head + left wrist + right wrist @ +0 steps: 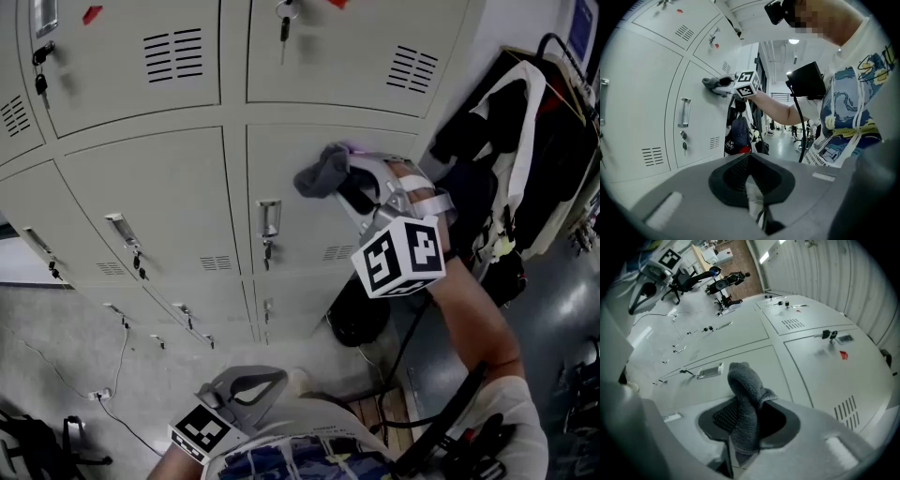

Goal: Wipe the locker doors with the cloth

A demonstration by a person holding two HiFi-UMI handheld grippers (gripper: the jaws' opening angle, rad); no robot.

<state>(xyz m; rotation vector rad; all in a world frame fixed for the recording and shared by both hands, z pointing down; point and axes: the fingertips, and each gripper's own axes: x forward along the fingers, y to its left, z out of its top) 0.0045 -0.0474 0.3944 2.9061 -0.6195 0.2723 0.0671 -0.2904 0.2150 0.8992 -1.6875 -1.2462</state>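
A grey cloth (322, 171) is pressed against the upper part of a pale grey locker door (300, 211), to the right of its handle (268, 219). My right gripper (345, 180) is shut on the cloth, held out at arm's length. In the right gripper view the cloth (745, 399) stands bunched between the jaws of the right gripper (743, 423), with the locker door (740, 357) just beyond. My left gripper (246, 386) hangs low near the person's body, away from the lockers. The left gripper (749, 176) has its jaws together with nothing between them.
Keys hang in several locks (283, 28). Dark bags and jackets (511, 141) hang on a rack right of the lockers. A black round object (361, 319) sits at the locker's foot. A thin cable (117, 370) lies on the floor at left.
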